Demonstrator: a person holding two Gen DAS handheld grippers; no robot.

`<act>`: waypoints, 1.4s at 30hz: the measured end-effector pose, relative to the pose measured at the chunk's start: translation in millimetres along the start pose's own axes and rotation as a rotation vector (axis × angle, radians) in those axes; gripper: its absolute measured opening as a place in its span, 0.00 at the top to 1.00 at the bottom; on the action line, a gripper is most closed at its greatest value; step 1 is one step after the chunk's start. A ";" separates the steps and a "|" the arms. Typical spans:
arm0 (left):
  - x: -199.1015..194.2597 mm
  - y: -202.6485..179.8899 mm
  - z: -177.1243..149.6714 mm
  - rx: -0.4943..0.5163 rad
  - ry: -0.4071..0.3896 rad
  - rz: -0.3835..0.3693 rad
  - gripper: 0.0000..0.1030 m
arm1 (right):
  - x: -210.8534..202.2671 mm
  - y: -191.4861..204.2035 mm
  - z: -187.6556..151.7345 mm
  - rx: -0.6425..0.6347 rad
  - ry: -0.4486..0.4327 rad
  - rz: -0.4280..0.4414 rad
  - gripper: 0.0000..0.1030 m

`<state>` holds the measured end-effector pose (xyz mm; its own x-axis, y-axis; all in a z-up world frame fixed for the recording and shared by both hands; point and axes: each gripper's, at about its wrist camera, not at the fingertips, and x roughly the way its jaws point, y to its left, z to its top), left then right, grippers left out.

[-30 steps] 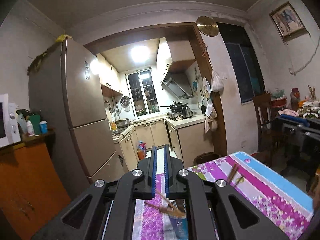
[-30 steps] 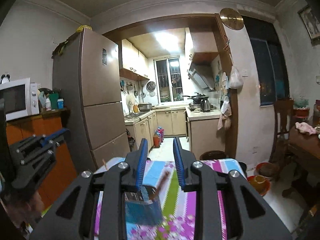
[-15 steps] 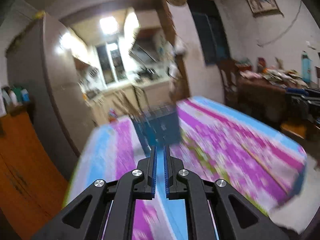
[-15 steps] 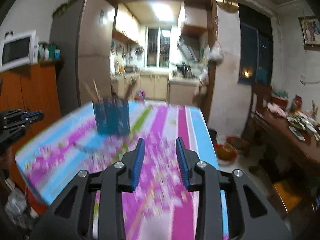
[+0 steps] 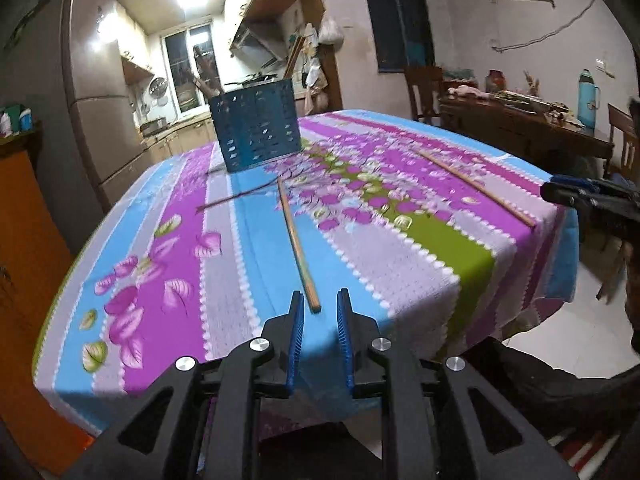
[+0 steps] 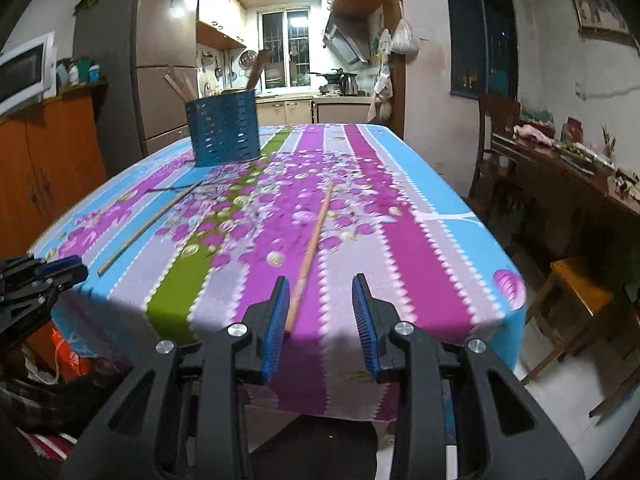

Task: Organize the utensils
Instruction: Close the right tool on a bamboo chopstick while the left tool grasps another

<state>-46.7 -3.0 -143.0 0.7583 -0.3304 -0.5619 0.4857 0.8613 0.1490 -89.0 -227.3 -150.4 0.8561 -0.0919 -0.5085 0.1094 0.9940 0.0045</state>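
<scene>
A blue perforated utensil holder (image 5: 256, 128) stands at the far side of the table, with wooden utensils sticking out; it also shows in the right wrist view (image 6: 223, 130). Two wooden chopsticks lie on the flowered tablecloth. One chopstick (image 5: 298, 242) ends just in front of my left gripper (image 5: 319, 306), which is open and empty. The other chopstick (image 6: 310, 250) ends beside the left finger of my right gripper (image 6: 322, 288), also open and empty. A thin dark stick (image 5: 236, 198) lies near the holder.
The table's near edge (image 5: 420, 312) drops off just ahead of both grippers. An orange cabinet (image 6: 44, 160) stands left, a fridge (image 6: 160, 68) behind it. A second cluttered table (image 6: 568, 168) and wooden chairs (image 6: 576, 308) stand right.
Both grippers have pulled back from the holder to the table's near edge and tilted down. The left gripper has gone from shut to open.
</scene>
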 end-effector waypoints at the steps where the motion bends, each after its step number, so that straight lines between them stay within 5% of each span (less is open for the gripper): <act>1: 2.3 0.2 -1.1 -0.003 -0.003 -0.009 0.82 | 0.9 2.3 -3.1 -0.010 -0.002 -0.006 0.70; 11: 21.5 1.1 -6.9 -0.040 -0.050 0.084 0.80 | 21.4 10.3 -15.5 -0.023 0.015 -0.049 0.70; 19: 20.2 -6.3 -10.4 -0.016 -0.096 0.123 0.80 | 15.6 16.9 -27.8 -0.022 -0.057 -0.097 0.74; 31: 23.0 -5.8 -14.9 -0.028 -0.132 0.103 0.85 | 15.5 21.5 -31.8 0.014 -0.094 -0.062 0.94; 42: 25.5 -1.2 -15.0 -0.035 -0.149 0.058 0.92 | 14.8 20.5 -29.4 0.042 -0.090 -0.050 0.95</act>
<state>-34.5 -6.7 -169.7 0.8420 -0.3308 -0.4262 0.4257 0.8927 0.1480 -89.0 -206.5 -183.2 0.8906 -0.1483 -0.4300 0.1728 0.9848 0.0182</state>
